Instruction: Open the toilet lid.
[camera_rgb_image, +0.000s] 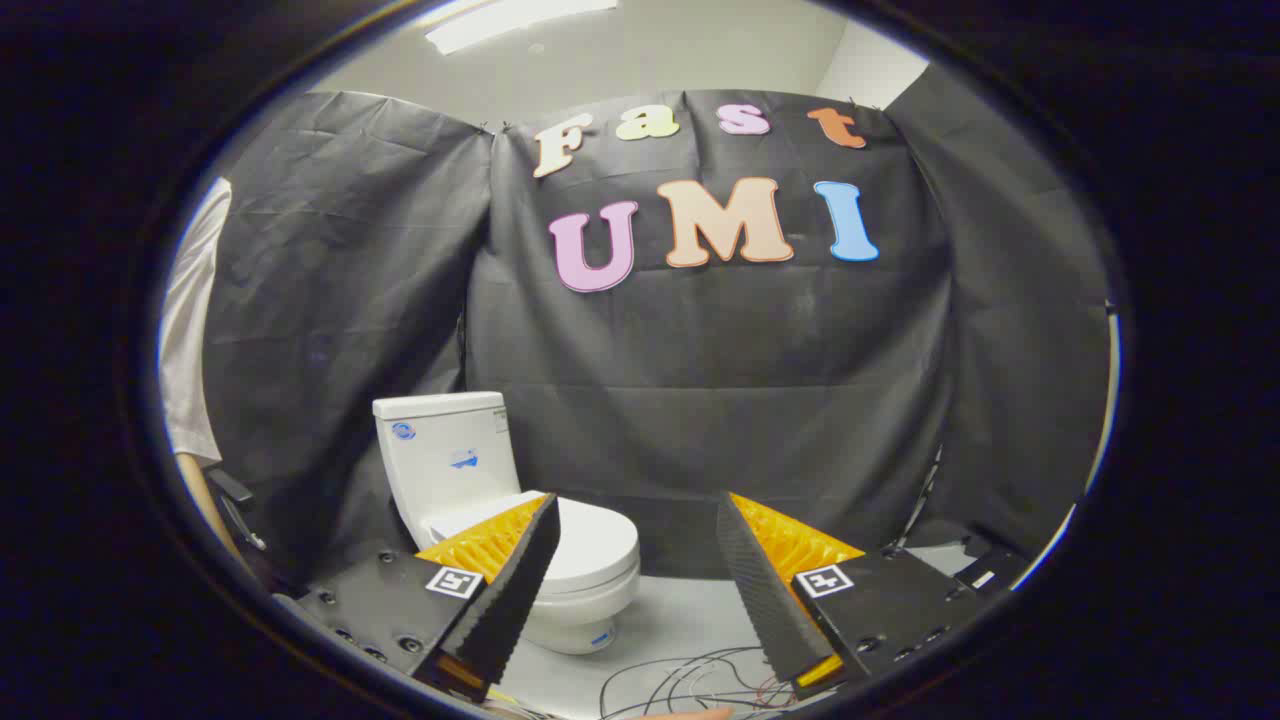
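Note:
A white toilet (560, 590) stands on the floor against the black cloth wall, beyond my fingers and off to the left. Its lid (590, 545) lies flat and closed over the bowl, and the cistern (447, 455) rises behind it. My gripper (637, 510) is open with a wide gap and nothing between its fingers. The left finger (515, 580) overlaps the near side of the lid in the view, but still at a distance from the toilet. The right finger (760, 590) points at bare floor beside the bowl.
A person in a white sleeve (190, 330) stands at the far left beside the cistern. Loose cables (690, 680) lie on the pale floor (680, 610) just below the fingers. Black cloth (720, 400) closes the booth on all sides.

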